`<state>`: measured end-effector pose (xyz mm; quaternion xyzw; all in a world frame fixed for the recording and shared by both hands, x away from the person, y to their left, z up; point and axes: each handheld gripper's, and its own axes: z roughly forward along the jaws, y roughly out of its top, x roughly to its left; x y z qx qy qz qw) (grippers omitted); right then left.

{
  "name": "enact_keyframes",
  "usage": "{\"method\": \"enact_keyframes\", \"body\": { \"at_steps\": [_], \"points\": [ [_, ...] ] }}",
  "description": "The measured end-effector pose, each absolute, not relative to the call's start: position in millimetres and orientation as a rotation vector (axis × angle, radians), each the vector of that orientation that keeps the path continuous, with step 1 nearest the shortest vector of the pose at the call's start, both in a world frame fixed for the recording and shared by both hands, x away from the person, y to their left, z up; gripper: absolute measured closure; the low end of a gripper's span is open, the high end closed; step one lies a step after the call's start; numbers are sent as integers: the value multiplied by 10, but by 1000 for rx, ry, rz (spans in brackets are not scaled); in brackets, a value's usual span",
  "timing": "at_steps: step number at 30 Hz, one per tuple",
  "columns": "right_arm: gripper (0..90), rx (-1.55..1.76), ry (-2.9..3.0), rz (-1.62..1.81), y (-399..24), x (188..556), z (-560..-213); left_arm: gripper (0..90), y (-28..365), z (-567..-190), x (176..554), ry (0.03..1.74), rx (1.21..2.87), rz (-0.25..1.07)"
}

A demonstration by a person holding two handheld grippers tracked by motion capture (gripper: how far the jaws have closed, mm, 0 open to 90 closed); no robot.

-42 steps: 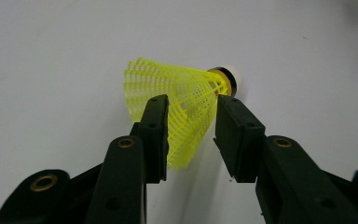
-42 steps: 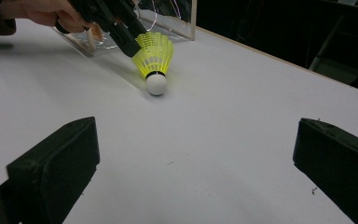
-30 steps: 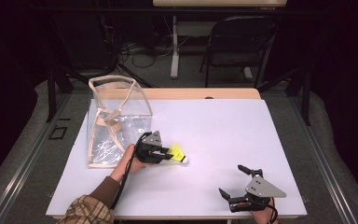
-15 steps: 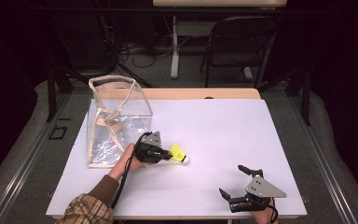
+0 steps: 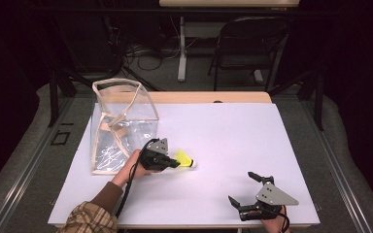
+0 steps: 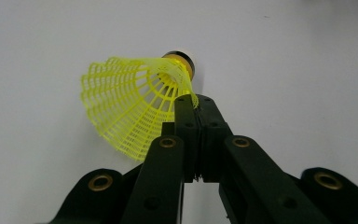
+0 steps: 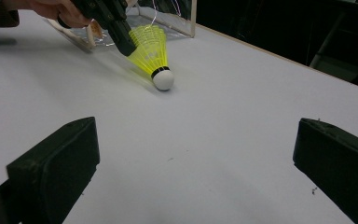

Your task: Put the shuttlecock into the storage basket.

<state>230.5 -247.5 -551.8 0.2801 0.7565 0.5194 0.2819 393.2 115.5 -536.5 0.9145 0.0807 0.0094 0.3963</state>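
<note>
While the left gripper (image 5: 174,163) lies low over the white-topped desk (image 5: 233,131), its jaws have just been closing and now press together on the rim of the yellow plastic mesh shuttlecock (image 5: 185,158), pinching one edge of the skirt. The shuttlecock lies just right of the clear plastic bag with tan trim (image 5: 121,124), its white cork tip (image 7: 163,79) touching the desk and pointing away from the bag. The bag stands open-mouthed near the desk's left edge, its base close to the left hand (image 5: 131,167). Well right of the bag, by the desk's near edge, the right gripper (image 5: 247,188) rests with its jaws spread wide and nothing between them. Between the shuttlecock and the desk's right and far edges the white surface lies bare.
</note>
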Motion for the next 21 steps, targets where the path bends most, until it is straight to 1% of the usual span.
{"method": "enact_keyframes", "body": {
  "at_steps": [5,8,15,21],
  "points": [
    [0,751,2025,1390,-2479,2306,-5519,894,1153,-5338,3910,171,2307,40],
    [0,749,2025,1389,-2477,2303,-5516,895,1150,-5312,3895,156,2310,73],
    [0,749,2024,1386,-2479,2300,-5512,895,1148,-5263,3875,171,2274,118],
    [0,753,2015,1391,-2494,2300,-5513,895,1111,-5283,3867,171,2277,134]
  ]
}}
